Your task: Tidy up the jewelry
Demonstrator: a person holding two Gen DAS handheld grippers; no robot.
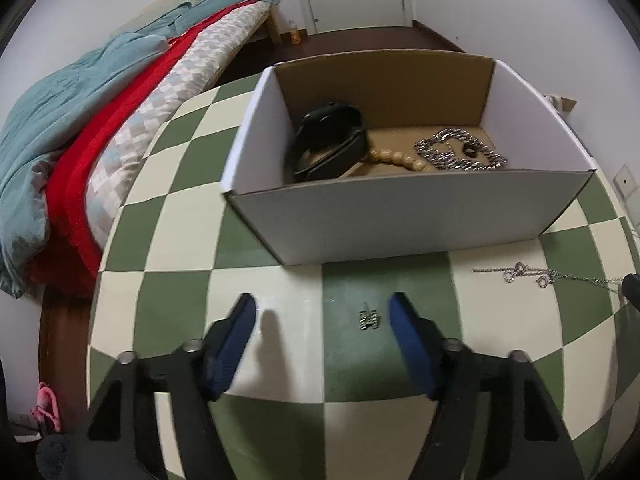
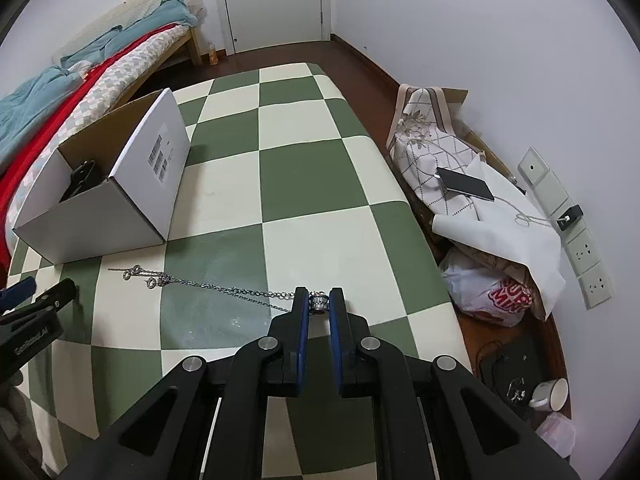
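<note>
Your right gripper point(image 2: 319, 304) pinches the chain's pendant point(image 2: 319, 303), ready to lift.
Left gripper point(image 1: 322, 312), jaws wide, straddles the earrings point(image 1: 369, 319) before the box point(image 1: 400, 216).

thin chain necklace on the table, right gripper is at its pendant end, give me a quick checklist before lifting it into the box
1. Right gripper closed on the necklace pendant: ok.
2. Thin chain free of snags, lying loose on the table: ok.
3. Left gripper clear of the chain: ok, open and apart.
4. Cardboard box top open: ok.
5. Room inside beside watch, beads, heavy chain: ok.
6. Grip firmness: cannot tell.
</note>
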